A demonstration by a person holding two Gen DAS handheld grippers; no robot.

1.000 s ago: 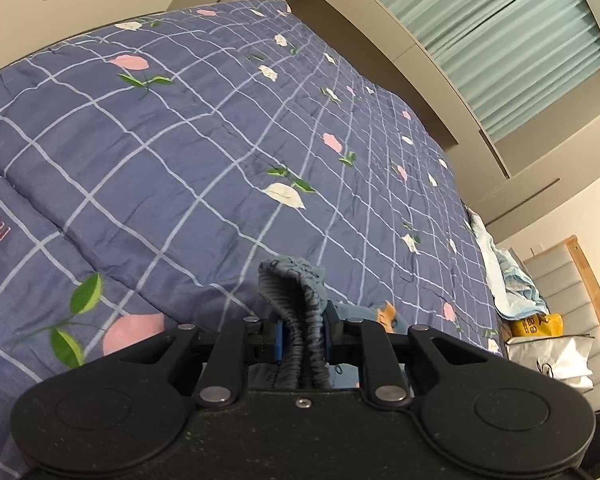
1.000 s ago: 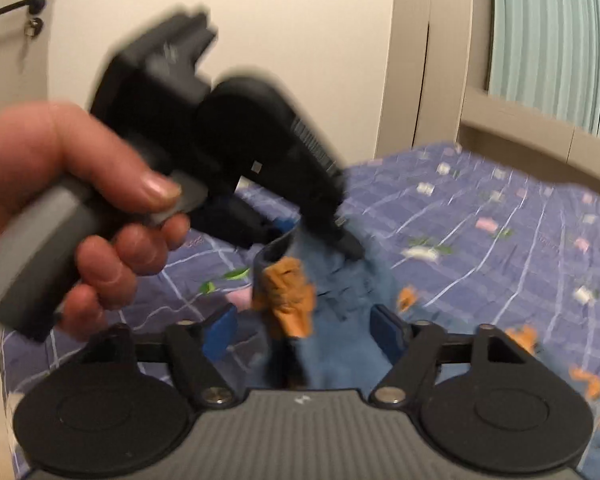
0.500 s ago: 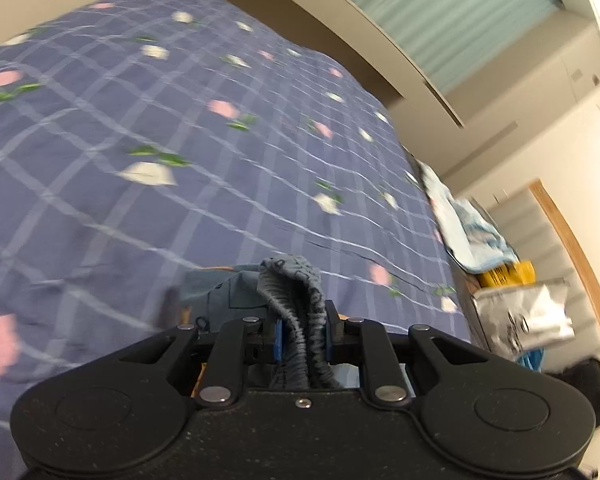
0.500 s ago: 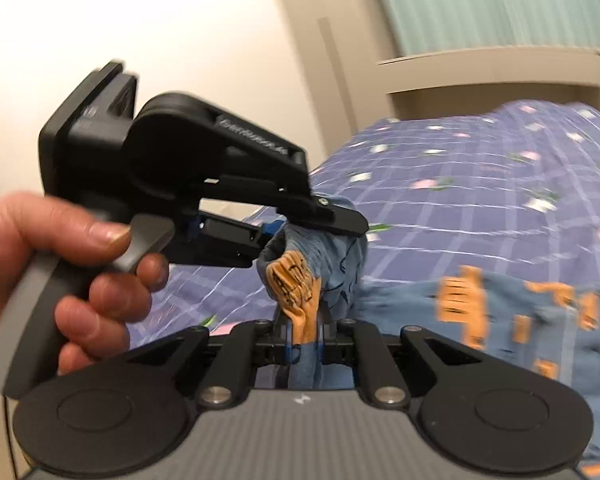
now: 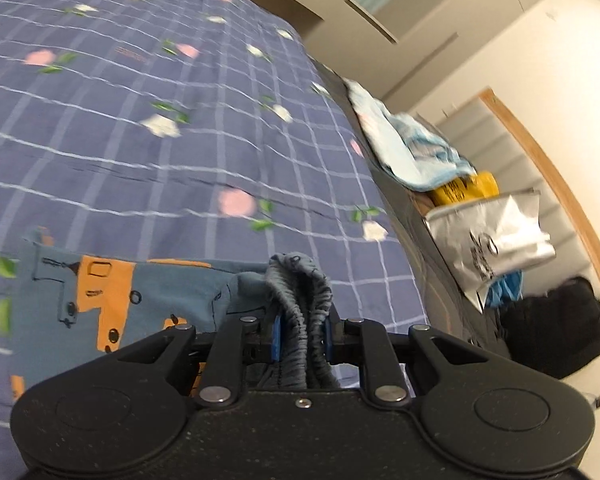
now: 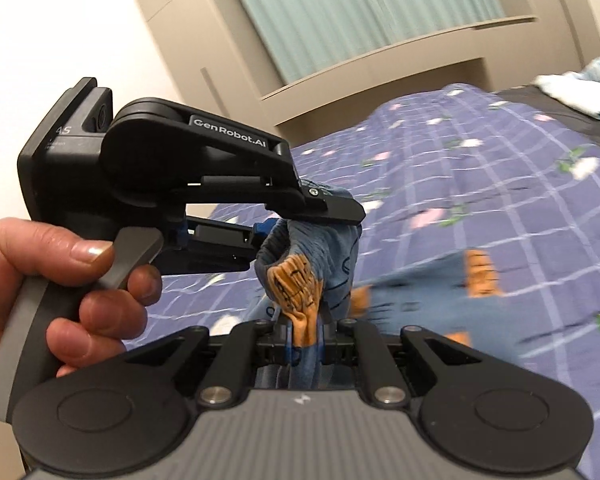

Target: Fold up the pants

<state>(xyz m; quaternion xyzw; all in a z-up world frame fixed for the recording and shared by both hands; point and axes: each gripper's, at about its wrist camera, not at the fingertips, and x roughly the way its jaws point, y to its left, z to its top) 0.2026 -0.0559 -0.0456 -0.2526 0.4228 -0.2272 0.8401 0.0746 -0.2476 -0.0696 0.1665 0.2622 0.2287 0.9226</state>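
purple checked bedspread (image 5: 148, 128) with small flowers covers the bed, with pale green curtains (image 6: 360, 4) behind. blue pants (image 5: 112, 300) with orange truck prints lie spread on it near the cameras. left claw (image 5: 302, 332) is clenched on the gathered elastic waistband, which bunches up between its blue pads. right claw (image 6: 303, 344) has just been closing and now grips a fold of the pants cloth, right beside the left claw's tips. a hand (image 6: 60, 280) squeezes the left claw's trigger. silver bag (image 5: 496, 236) sits past the bed edge.
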